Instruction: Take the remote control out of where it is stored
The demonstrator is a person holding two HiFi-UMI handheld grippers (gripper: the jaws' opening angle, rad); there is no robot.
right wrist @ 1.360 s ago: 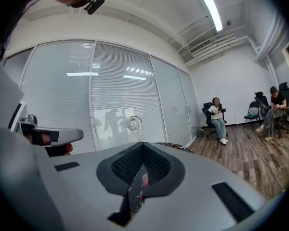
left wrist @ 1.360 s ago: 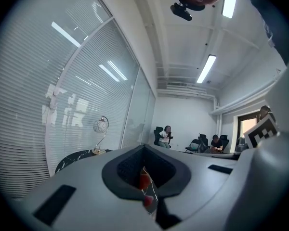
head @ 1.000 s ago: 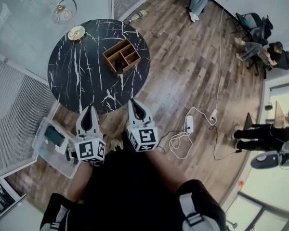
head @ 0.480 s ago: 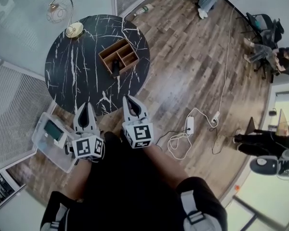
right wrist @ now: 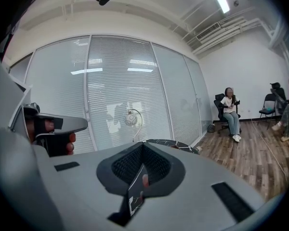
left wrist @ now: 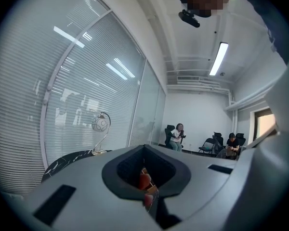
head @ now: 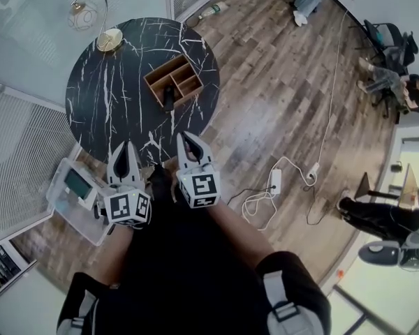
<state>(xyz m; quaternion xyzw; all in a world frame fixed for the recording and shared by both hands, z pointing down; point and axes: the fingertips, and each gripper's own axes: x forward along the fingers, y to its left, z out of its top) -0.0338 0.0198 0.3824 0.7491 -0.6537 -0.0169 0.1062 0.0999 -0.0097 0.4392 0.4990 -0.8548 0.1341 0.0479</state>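
Observation:
A wooden organizer box (head: 174, 79) with compartments stands on the round black marble table (head: 112, 110). A dark remote control (head: 169, 98) pokes from the box's near compartment. My left gripper (head: 128, 147) and right gripper (head: 182, 137) are held side by side over the table's near edge, well short of the box. Both point toward it, jaws together and empty. In the left gripper view the left gripper (left wrist: 144, 148) shows closed tips. The right gripper (right wrist: 143, 146) looks the same in its own view, with the table (right wrist: 169, 145) beyond.
A gold lamp with a glass globe (head: 106, 39) stands at the table's far left edge. On the wooden floor sit a clear plastic bin (head: 75, 199) to my left and a white power strip with cables (head: 275, 181) to my right. People sit on chairs at the far right.
Both grippers have come closer to the table, from over the floor to its near edge. They stay shut and side by side.

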